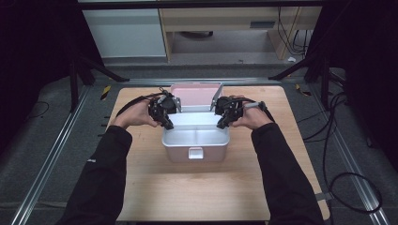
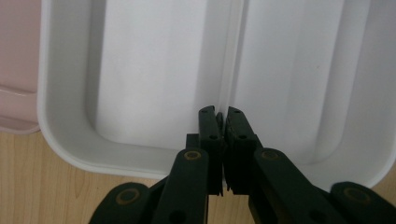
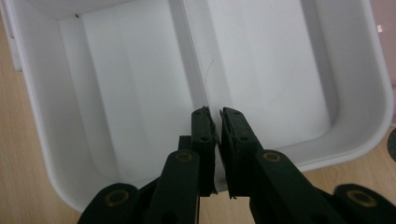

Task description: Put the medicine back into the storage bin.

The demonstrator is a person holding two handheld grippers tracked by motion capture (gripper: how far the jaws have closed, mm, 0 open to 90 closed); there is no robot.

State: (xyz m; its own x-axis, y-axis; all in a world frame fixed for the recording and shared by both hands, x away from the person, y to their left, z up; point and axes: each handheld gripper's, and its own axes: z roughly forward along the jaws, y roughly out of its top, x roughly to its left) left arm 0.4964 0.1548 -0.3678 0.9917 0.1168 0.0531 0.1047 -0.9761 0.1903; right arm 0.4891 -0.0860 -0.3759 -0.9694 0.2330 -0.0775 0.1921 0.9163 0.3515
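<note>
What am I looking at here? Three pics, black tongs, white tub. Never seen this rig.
There is no robot: a person holds a handheld gripper in each hand. The high view looks down on a wooden table; the left gripper and the right gripper sit at either side of a white box. The box has two compartments, an open pink lid behind it and a latch tab on its front wall. The other two pictures come from cameras riding on each gripper, looking along its black fingers into the box, which looks empty. Both grippers are shut, the fingers pressed almost together, and hold nothing.
</note>
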